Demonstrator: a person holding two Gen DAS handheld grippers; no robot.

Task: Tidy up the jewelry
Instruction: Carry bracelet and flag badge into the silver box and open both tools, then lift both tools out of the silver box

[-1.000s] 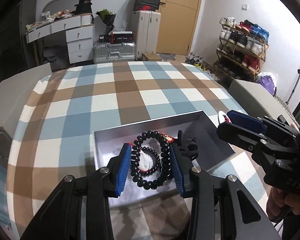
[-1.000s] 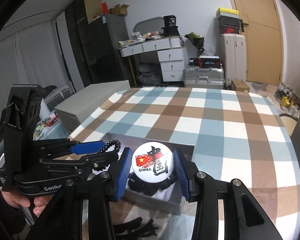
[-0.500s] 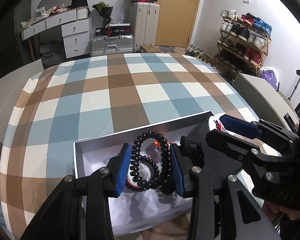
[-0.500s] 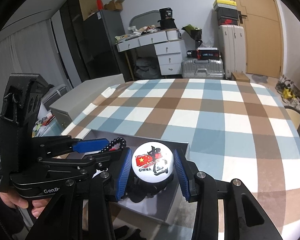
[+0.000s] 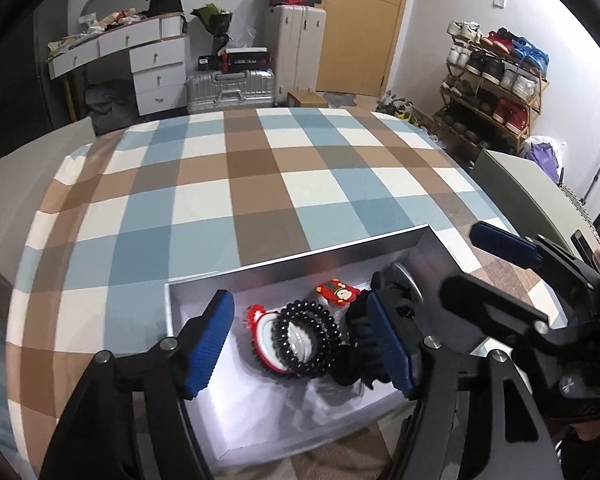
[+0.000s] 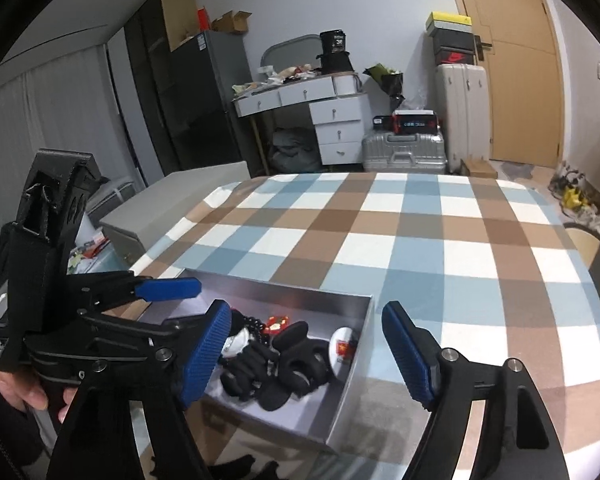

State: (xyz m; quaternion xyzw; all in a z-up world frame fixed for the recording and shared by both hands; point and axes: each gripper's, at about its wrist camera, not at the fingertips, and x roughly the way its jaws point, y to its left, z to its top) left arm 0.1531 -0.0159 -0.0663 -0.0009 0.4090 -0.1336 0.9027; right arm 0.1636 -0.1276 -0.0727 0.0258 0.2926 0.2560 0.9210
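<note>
1. Clearly, the left gripper [image 5: 300, 344] stands wide open in the lower middle of the left wrist view, its blue ribbed pads [image 5: 210, 344] holding nothing.
2. Between those pads, the black beaded bracelet [image 5: 306, 336] lies in the shallow silver rectangular tray [image 5: 300, 258], resting against a red-rimmed round white trinket [image 5: 260, 330].
3. Just beyond it lies a small red charm [image 5: 337, 292], with black hair ties [image 5: 360, 364] to its right.
4. Likewise, the right gripper [image 6: 304, 354] is spread open and empty at the bottom of the right wrist view.
5. Near the tray's right wall lies the round white badge with a red flag [image 6: 343, 346].
6. Beneath the tray is a blue, brown and white checked cloth [image 6: 420, 232].
</note>
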